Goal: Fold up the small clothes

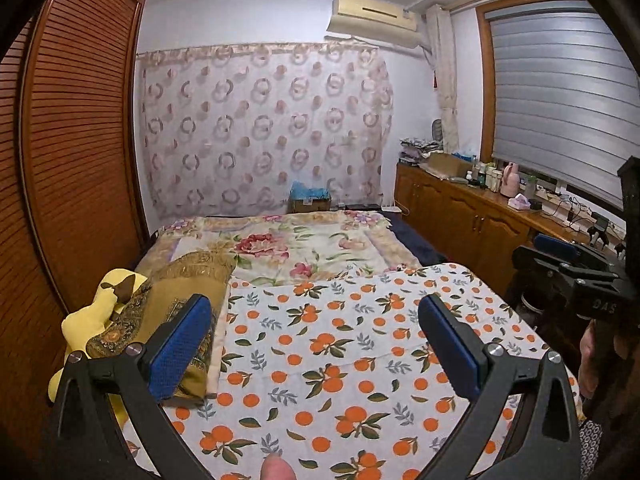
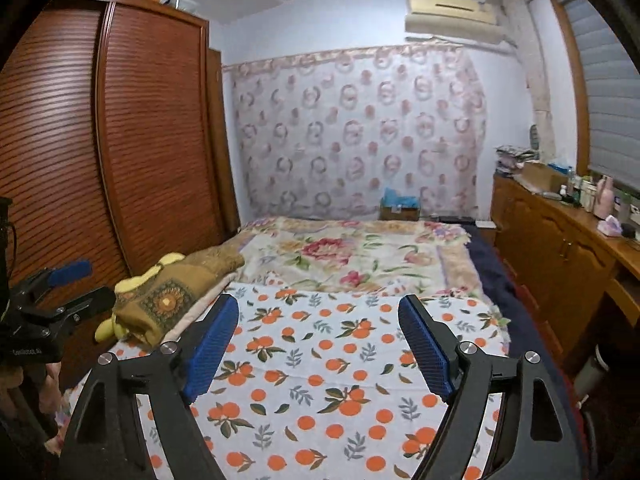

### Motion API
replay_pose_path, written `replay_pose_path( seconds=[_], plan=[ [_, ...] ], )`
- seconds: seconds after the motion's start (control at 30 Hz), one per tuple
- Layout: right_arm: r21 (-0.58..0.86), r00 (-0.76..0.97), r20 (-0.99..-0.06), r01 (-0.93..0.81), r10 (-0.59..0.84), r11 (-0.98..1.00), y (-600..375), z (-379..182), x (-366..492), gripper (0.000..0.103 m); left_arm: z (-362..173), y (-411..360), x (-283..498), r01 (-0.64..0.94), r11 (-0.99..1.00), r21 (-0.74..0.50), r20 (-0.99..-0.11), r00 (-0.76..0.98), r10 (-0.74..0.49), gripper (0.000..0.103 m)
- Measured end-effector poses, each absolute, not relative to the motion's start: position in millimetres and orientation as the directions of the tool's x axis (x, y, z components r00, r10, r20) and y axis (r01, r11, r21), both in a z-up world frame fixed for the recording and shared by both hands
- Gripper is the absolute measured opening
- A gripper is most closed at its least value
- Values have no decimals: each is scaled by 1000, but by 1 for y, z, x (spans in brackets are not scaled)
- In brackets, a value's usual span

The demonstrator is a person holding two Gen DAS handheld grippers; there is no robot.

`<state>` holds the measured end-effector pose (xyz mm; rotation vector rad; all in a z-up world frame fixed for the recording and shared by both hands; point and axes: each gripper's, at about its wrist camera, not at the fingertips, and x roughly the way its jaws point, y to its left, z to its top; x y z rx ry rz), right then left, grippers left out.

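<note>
A: Where are the small clothes sitting right now?

B: I'm not seeing any laid out. The orange-print sheet (image 1: 340, 344) is lying flat and bare on the bed under both claws. The only candidate is the brown patterned bundle (image 1: 176, 304), which is resting at the sheet's left edge against a yellow plush toy (image 1: 92, 320); whether it's clothing I can't tell.

A: Which claw is nearer to it?

B: The left claw (image 1: 316, 340) is hovering just beside it, the bundle showing behind its left finger. The right claw (image 2: 318, 340) is hanging further right, well apart from it.

A: And the claws themselves?

B: Both are standing wide apart, gripping nothing, blue ribbed pads facing each other.

A: How's the bundle lying?

B: Its long axis is running away toward the floral blanket (image 1: 304, 248). It's looking thick, soft, woven and rumpled.
</note>
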<state>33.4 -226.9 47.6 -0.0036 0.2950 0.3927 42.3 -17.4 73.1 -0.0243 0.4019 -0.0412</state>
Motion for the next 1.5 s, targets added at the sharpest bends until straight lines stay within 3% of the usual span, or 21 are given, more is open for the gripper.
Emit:
replay_pose_path(
  seconds=[0.47, 1.5],
  plan=[
    [47, 919, -220, -324, 326, 945, -214, 40, -4, 84, 99, -24, 22, -6, 1000, -18, -353, 936, 0, 103],
    [33, 913, -227, -342, 340, 939, -228, 42, 14, 84, 97, -19, 16, -14, 1000, -25, -359, 933, 4, 103]
  ],
)
